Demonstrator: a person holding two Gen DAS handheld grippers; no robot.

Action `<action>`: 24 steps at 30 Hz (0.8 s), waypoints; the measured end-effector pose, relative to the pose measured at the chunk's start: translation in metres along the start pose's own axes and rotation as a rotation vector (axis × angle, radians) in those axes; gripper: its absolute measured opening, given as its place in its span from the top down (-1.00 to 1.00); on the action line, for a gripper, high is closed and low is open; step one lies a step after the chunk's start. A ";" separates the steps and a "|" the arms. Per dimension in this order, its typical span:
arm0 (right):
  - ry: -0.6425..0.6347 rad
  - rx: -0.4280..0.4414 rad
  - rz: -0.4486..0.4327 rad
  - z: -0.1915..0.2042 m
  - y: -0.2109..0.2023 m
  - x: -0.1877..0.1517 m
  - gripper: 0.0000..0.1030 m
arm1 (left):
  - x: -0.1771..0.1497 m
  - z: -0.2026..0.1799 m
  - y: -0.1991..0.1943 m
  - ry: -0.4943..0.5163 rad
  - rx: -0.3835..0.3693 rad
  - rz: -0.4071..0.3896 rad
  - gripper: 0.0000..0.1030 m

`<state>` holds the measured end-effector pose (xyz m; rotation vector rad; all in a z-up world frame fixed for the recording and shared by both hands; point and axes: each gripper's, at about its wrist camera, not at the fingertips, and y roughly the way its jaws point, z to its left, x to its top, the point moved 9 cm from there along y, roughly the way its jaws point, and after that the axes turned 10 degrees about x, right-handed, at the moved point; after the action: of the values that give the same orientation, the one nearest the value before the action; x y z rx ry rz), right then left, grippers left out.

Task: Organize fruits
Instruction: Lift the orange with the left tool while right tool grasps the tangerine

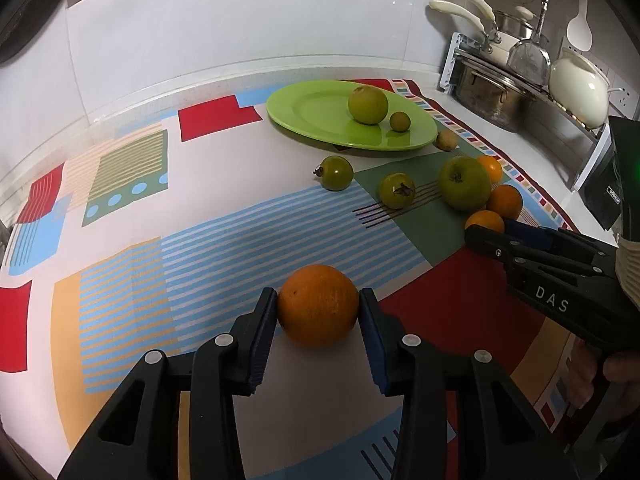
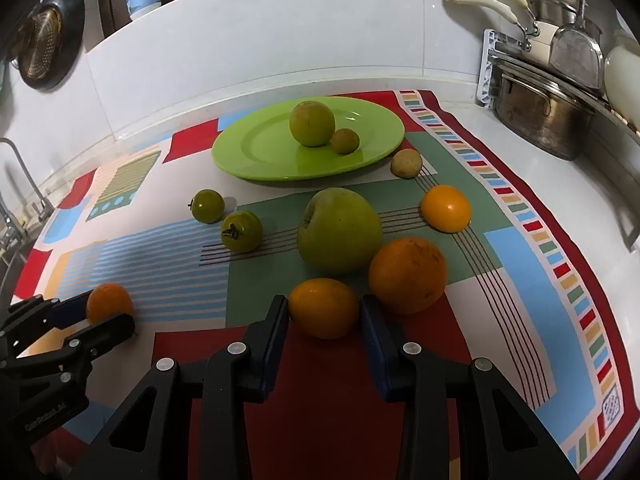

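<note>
Your plate (image 2: 256,160) sat at twelve o'clock on the cloth (image 2: 520,248), two fruits (image 2: 312,123) touching on it. The apple (image 2: 339,230) lay before the plate, two tomatoes (image 2: 241,231) at its nine o'clock, oranges (image 2: 407,275) at its four.

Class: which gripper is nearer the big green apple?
Right. The right gripper brackets a small orange just in front of the green apple; the left gripper sits farther away.

White tiled wall (image 2: 260,40) — patterned tablecloth (image 2: 520,248)
</note>
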<state>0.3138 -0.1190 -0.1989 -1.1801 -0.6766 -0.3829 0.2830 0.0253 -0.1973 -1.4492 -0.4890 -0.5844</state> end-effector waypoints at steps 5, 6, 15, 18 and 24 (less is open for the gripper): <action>-0.019 0.006 -0.011 0.004 -0.005 0.001 0.28 | 0.002 -0.002 -0.004 0.001 -0.014 -0.005 0.21; -0.024 0.006 -0.014 0.006 -0.006 0.001 0.28 | 0.003 -0.003 -0.006 0.005 -0.017 -0.009 0.21; -0.046 0.025 -0.050 0.019 -0.029 0.006 0.28 | 0.014 -0.006 -0.028 0.018 -0.036 -0.053 0.22; -0.058 0.026 -0.068 0.024 -0.038 0.010 0.28 | 0.021 -0.007 -0.038 0.022 -0.041 -0.079 0.22; -0.081 0.024 -0.114 0.030 -0.059 0.024 0.28 | 0.037 -0.008 -0.054 0.024 -0.052 -0.119 0.22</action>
<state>0.2877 -0.1099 -0.1341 -1.1419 -0.8195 -0.4236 0.2772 0.0130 -0.1329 -1.4676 -0.5472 -0.7129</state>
